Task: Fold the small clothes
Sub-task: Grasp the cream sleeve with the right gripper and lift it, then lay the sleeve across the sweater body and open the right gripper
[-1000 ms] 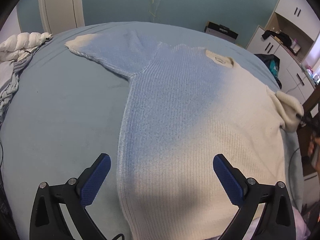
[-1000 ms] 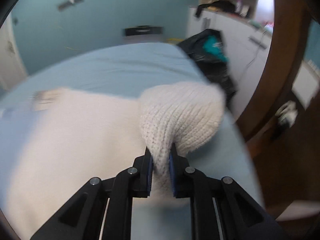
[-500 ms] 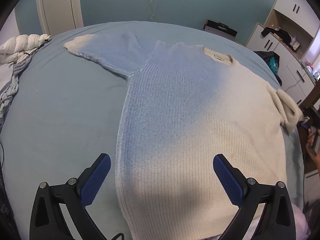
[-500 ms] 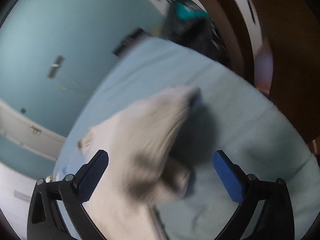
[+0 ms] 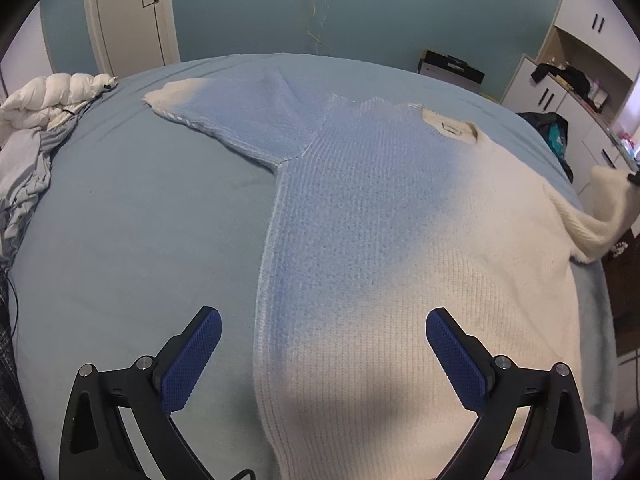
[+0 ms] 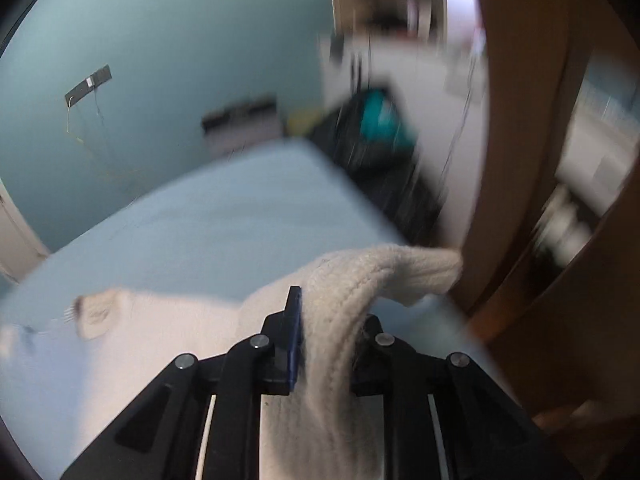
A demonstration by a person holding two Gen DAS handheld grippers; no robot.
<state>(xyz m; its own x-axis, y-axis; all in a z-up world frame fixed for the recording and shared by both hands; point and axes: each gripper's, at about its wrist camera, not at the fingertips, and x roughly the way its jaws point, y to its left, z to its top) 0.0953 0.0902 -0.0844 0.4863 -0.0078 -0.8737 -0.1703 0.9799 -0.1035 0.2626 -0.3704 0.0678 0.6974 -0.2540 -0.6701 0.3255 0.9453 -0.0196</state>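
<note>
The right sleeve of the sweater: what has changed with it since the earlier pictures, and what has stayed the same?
The right hand-held gripper let go, then closed again on the right sleeve and lifted it off the bed. The sweater body, its left sleeve and the open left hand-held gripper stayed as they were.

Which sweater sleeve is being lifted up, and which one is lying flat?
The cream sleeve is lifted, pinched in the right gripper, whose jaws have just closed on it. The blue sleeve lies flat on the bed.

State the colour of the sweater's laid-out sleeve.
Light blue, fading to cream at the cuff, on the sleeve; the left wrist view shows it best.
</note>
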